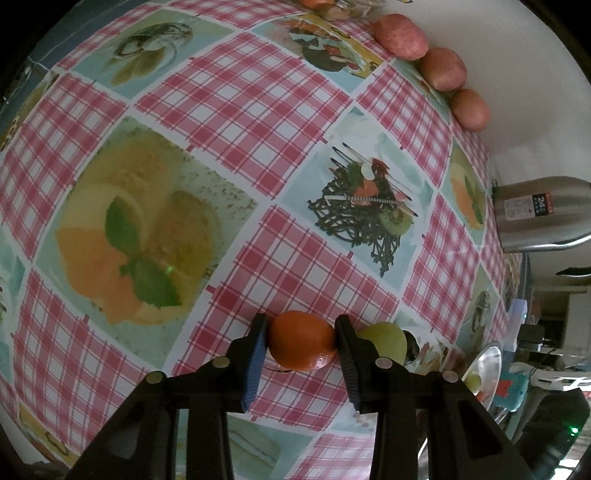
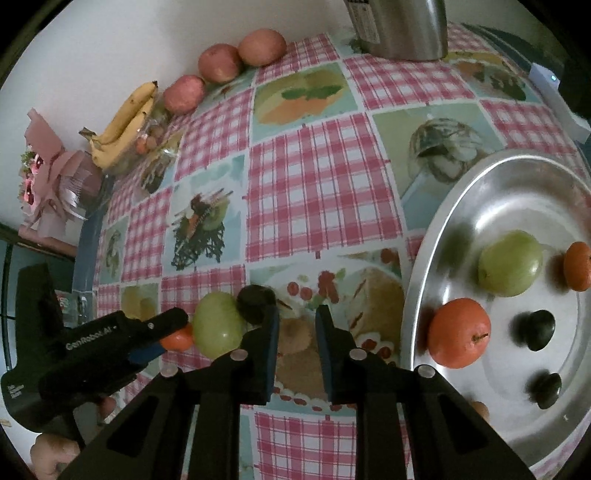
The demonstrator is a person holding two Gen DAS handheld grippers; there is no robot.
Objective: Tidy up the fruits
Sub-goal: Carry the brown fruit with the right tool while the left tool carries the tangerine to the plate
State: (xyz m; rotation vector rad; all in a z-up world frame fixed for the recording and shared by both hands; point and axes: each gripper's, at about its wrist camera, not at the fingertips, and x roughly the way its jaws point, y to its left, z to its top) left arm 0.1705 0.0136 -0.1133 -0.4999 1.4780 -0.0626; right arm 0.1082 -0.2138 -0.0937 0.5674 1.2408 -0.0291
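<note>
My left gripper (image 1: pixel 301 345) is pinching the orange (image 1: pixel 302 339) on the tablecloth (image 1: pixel 236 85), near its right edge, just beside a green fruit (image 1: pixel 386 338). My right gripper (image 2: pixel 297 332) is pressed nearly together, holding nothing. Next I should lift the orange into the metal tray (image 2: pixel 436 229).

Desk cover (image 2: pixel 317 192): glossy, smooth checked oilcloth with printed food panels; round tray (image 2: pixel 436 236): polished metal, reflective; jug (image 2: pixel 402 29): brushed steel with paper label; tongs bodies matt black plastic, blue pads (image 1: pixel 255 365); orange (image 1: pixel 301 341): fine-pitted peel with slight sheen
</note>
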